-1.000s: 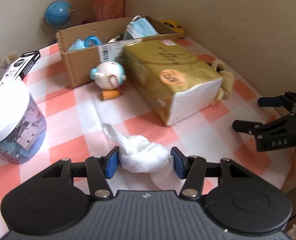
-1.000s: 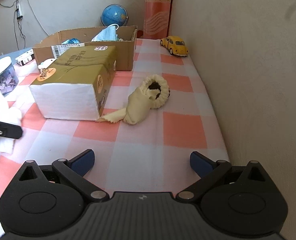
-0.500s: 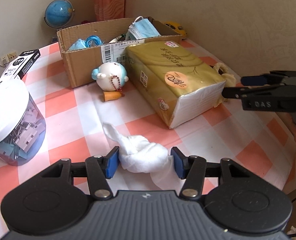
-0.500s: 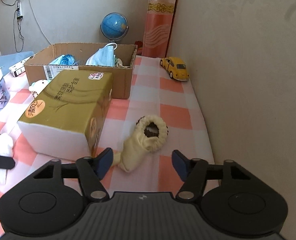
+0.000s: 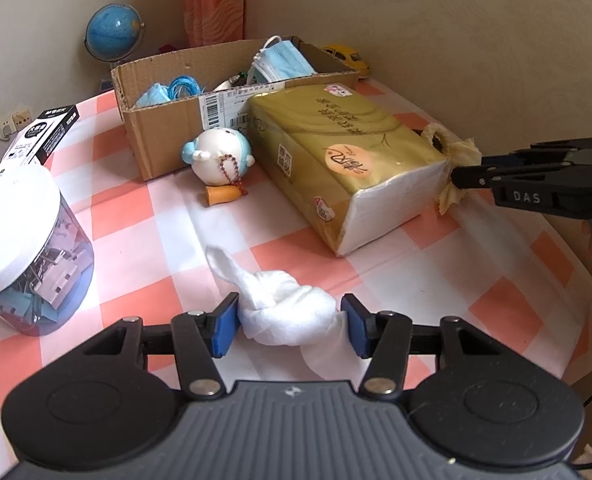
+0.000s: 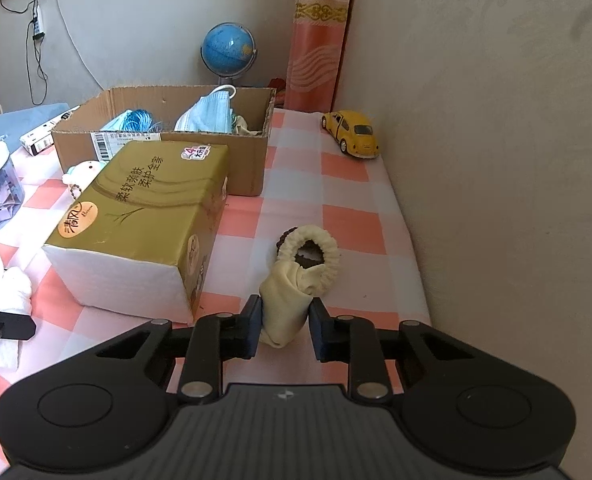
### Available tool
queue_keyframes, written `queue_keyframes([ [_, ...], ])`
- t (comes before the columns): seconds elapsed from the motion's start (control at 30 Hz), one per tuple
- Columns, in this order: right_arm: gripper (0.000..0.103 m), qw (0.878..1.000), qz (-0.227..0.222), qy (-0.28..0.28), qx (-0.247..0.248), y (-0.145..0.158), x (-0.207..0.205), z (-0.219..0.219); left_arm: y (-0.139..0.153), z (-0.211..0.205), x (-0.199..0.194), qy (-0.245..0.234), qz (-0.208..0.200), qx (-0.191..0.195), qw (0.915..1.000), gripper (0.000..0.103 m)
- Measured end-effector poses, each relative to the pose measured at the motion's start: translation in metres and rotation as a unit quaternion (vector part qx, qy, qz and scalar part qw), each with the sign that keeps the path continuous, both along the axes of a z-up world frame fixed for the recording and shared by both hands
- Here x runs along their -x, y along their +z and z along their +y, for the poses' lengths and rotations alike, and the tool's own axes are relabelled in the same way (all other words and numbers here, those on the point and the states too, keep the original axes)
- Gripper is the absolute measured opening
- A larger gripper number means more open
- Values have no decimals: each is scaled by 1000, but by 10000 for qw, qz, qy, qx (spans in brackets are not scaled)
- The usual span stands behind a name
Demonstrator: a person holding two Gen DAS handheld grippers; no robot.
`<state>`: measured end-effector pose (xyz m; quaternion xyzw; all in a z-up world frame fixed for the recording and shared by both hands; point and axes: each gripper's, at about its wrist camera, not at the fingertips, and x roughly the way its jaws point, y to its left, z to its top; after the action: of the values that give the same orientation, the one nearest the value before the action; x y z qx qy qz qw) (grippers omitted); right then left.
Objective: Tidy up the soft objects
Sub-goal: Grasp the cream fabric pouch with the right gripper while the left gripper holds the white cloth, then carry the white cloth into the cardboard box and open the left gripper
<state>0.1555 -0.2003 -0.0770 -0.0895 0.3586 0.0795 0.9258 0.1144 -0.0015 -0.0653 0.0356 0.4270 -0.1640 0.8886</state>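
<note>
A checked tablecloth [image 5: 280,216] filled both views. A cardboard box [image 5: 164,136] sat upper centre, with a gold tissue pack [image 5: 335,148] in front of it. At the bottom centre of its own view, the left gripper [image 5: 290,324] was clamped on a knotted white cloth [image 5: 284,308]. Likewise placed in its view, the right gripper [image 6: 284,328] was clamped on a cream sock [image 6: 296,280].

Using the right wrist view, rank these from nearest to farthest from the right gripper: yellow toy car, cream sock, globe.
1. cream sock, gripped between the right gripper pads.
2. yellow toy car, far right by the wall.
3. globe, behind the cardboard box.
</note>
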Motion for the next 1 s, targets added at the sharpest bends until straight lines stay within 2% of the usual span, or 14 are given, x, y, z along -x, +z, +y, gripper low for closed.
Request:
queue_keyframes([
  [0.43,29,9995,-60,231,219,22,48,-2,31,7,16,-564,4,-70,9984,52],
  [0.67,29,9990,-184,397,53,40,66,-1,55,17,16,-660,-38,-33,9978,52],
  [0.8,29,9984,-288,484,21,49,72,1,70,23,4,-618,-163,-17,9980,52],
  [1.0,29,9975,-410,570,14,58,74,4,95,25,-39,-550,-525,-130,9970,52],
])
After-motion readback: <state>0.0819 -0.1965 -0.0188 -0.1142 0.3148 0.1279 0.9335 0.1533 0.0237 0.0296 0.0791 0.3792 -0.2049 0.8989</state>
